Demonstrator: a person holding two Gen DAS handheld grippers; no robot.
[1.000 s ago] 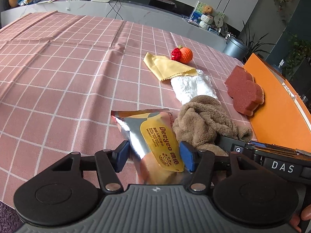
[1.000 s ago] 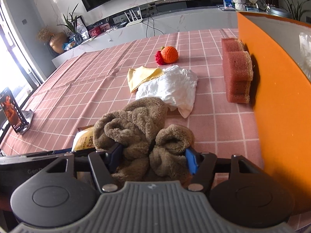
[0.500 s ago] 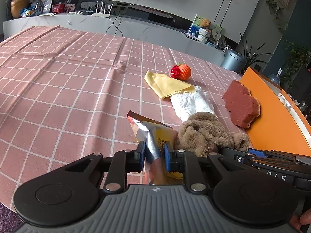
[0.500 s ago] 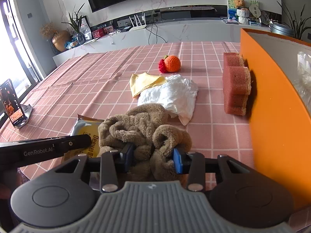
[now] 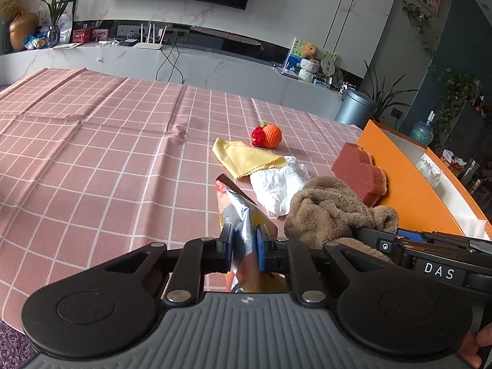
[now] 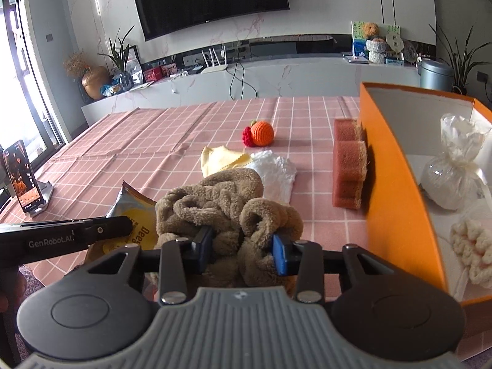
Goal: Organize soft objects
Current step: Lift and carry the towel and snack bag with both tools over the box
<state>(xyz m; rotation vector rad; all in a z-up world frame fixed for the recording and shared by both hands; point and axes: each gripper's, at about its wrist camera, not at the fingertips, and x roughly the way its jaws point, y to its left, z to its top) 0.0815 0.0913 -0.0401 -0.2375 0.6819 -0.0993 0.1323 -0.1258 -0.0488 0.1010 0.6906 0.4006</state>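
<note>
Left wrist view: I have the left hand-held gripper [image 5: 243,250] closing on the snack packet [image 5: 238,215], right hand-held gripper [image 6: 240,250] clamping the brown towel [image 6: 224,206] (both pickups in hand); next, I judge, carry them to the orange box [image 6: 396,184].

Showing bright, soft daylight pouring in from the window [image 6: 18,70] at left, casting faint shadows across the worktop [image 5: 101,141], bending straight lines at the fisheye edges, staying sharp throughout.
</note>
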